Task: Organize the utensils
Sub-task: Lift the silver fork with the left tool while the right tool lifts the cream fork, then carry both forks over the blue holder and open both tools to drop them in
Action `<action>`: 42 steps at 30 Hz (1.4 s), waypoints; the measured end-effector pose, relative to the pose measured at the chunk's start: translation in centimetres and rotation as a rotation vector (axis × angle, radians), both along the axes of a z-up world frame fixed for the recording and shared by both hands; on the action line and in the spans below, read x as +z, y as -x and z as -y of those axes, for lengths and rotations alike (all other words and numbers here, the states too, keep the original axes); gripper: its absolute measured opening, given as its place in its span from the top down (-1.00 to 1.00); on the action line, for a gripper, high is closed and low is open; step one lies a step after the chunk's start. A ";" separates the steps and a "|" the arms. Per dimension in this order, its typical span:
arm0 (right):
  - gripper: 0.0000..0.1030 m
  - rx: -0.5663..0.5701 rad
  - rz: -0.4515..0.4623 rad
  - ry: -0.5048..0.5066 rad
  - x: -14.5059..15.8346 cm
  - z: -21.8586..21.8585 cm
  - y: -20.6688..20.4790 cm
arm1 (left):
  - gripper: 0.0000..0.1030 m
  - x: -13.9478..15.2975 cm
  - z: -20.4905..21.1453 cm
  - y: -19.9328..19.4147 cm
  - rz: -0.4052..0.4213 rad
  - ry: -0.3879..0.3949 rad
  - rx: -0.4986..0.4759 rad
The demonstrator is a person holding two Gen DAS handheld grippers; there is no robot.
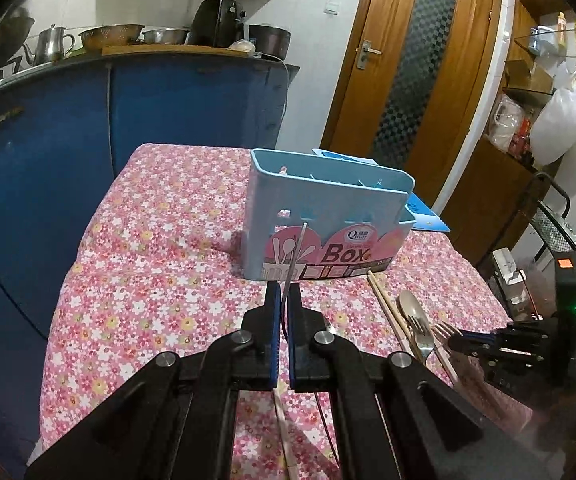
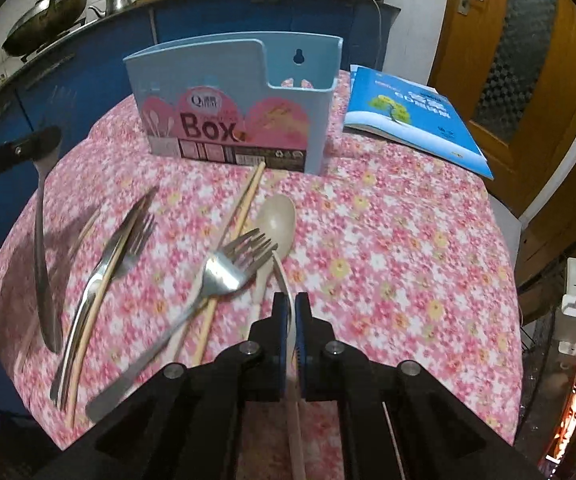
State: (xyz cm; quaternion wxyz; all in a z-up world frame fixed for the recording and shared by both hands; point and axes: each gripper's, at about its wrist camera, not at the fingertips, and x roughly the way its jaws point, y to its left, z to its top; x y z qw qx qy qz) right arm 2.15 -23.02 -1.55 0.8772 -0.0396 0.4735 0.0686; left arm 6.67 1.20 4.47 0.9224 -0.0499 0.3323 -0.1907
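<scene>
A light blue utensil box [image 1: 328, 208] [image 2: 247, 120] with a pink "Box" label stands upright on the flowered tablecloth [image 2: 408, 260]. My left gripper [image 1: 283, 292] [image 2: 43, 148] is shut on a thin metal utensil [image 1: 296, 256] [image 2: 43, 260], held above the cloth just short of the box. My right gripper [image 2: 292, 300] [image 1: 454, 342] is shut on a metal fork [image 2: 281, 276] seen edge-on. A beige spoon [image 2: 275, 224], two forks [image 2: 239, 264] [image 2: 127, 240] and wooden chopsticks [image 2: 239, 216] lie loose in front of the box.
A blue book [image 2: 412, 120] lies right of the box. Blue cabinets [image 1: 47, 160] carrying pots stand beyond the table's far edge. A wooden door [image 1: 408, 72], shelves and a wire rack [image 1: 560, 232] are on the right; something glows orange [image 2: 568, 420] low right.
</scene>
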 end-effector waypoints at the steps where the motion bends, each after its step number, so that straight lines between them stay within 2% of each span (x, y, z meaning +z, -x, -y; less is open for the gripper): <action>1: 0.90 -0.003 0.004 0.000 0.1 0.1 0.3 | 1.00 0.0 -0.1 0.1 0.000 0.002 0.002; 6: 0.90 -0.020 0.072 -0.055 2.0 0.9 1.2 | 1.00 0.1 -0.3 0.1 0.003 0.015 0.010; 14: 0.90 -0.032 0.276 -0.183 6.8 0.8 1.8 | 1.00 1.8 -0.4 0.3 0.055 0.028 0.014; 21: 0.90 -0.060 0.465 -0.274 10.0 1.2 1.0 | 1.00 4.6 -0.5 -0.5 0.133 0.047 0.022; 28: 0.90 -0.071 0.513 -0.335 11.0 1.8 -1.5 | 1.00 8.4 0.0 -2.9 0.220 0.037 0.049; 37: 0.90 -0.090 0.524 -0.353 10.4 3.0 -3.8 | 1.00 14.0 1.5 -6.6 0.376 -0.040 0.106; 42: 0.90 -0.098 0.546 -0.360 10.6 3.4 -5.3 | 1.00 15.5 2.3 -8.4 0.442 -0.085 0.134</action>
